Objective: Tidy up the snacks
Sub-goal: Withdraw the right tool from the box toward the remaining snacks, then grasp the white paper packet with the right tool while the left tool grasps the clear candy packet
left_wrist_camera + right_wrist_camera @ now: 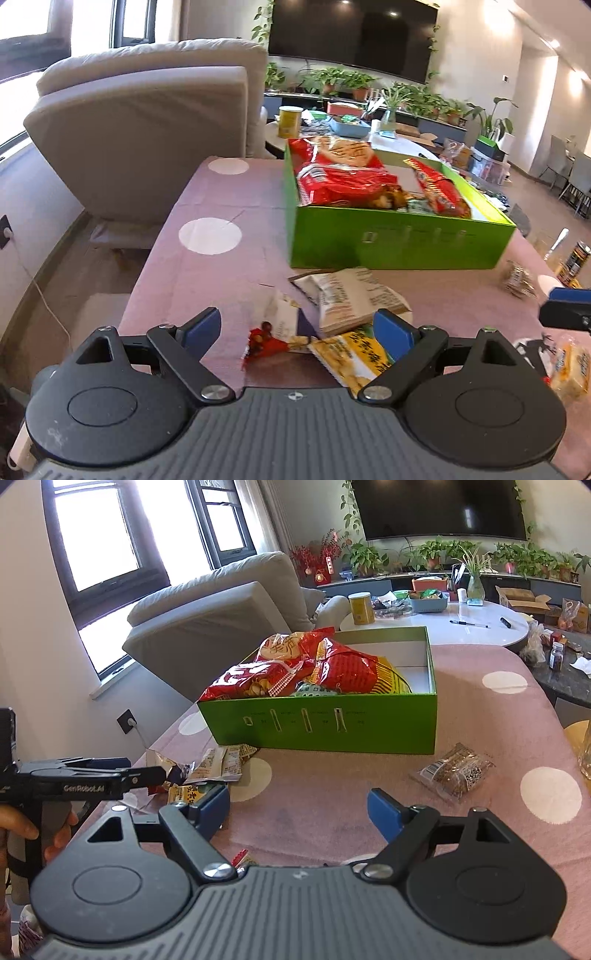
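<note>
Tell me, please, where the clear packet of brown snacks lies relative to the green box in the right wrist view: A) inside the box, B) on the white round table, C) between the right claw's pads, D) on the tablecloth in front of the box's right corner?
D: the clear packet of brown snacks lies flat on the pink dotted tablecloth, outside the green box, near its front right corner.

A home living room: a grey sofa [229, 605] under the windows [107, 535] at upper left, a wall-mounted television [443, 509] above potted plants [436, 554] at upper right.
</note>
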Tool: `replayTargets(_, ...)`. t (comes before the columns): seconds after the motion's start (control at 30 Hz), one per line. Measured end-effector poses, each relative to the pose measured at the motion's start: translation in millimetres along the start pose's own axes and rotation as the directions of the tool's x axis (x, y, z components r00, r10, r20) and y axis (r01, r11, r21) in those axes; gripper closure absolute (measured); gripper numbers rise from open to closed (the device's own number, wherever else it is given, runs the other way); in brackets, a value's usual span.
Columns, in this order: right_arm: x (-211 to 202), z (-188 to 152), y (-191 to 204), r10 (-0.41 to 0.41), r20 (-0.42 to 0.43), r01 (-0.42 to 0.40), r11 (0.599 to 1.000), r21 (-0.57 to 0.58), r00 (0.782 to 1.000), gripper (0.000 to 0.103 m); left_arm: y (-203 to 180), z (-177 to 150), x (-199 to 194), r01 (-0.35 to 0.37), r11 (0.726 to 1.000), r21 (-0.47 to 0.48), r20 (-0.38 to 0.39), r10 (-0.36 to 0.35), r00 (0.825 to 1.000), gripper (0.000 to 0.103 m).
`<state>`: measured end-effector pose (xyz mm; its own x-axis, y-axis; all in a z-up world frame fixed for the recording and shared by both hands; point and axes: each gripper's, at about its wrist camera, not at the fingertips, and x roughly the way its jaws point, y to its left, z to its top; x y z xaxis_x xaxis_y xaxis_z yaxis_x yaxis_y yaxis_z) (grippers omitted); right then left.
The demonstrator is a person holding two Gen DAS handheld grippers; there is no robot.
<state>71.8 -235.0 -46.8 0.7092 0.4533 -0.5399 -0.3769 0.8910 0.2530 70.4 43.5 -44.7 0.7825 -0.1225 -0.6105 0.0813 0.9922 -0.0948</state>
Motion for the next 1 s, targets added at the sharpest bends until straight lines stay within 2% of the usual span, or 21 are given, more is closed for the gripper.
replayTargets(0.23, 3.7, -1.6, 5.0, 0.0, -0.015, 0.0, 1.0, -0.012, 1.0, 0.038, 7.5, 3.4, 22.6, -0.022, 1.0, -0.018, -0.025, 0.022, 0.999, 0.017)
replayTargets(0.37, 6.0, -1.3, 5.6, 0.0, -0.023, 0.0, 1.0, -0.013, 1.0, 0.038, 10.6, -2.2, 29.3, -0.001, 0.999, -0.039, -0.054, -0.001, 0.999, 0.022)
replayTargets(0.57, 11.7, -0.6, 10.3, -0.002, -0.038, 0.001, 1.0, -0.016, 0.999, 0.037, 13.0, -7.1, 30.7, 0.042, 0.998, -0.057, -0.064, -0.045, 0.997, 0.039)
replayTargets(0.67, 14.5, -1.5, 15.1, 0.001, -0.047, -0.002, 1.0, -0.026, 0.999, 0.037, 11.8, -7.8, 28.0, 0.039, 0.998, -0.041, -0.056, -0.041, 0.998, 0.052)
replayTargets(0.7, 15.6, -1.4, 17.0, 0.001, -0.051, -0.003, 1.0, -0.03, 0.999, 0.037, 11.5, -7.0, 28.0, 0.036, 0.999, -0.034, -0.057, -0.037, 0.998, 0.06)
replayTargets(0.87, 24.0, 1.1, 27.4, 0.002, -0.068, -0.005, 0.999, -0.045, 0.998, 0.037, 17.8, -12.0, 22.9, 0.046, 0.996, -0.074, -0.042, -0.05, 0.998, 0.062)
replayTargets(1.0, 39.4, 8.4, 41.7, -0.009, -0.089, 0.004, 0.998, -0.059, 0.996, 0.037, 18.8, -16.8, 14.6, 0.026, 0.999, -0.047, -0.023, -0.027, 0.999, 0.062)
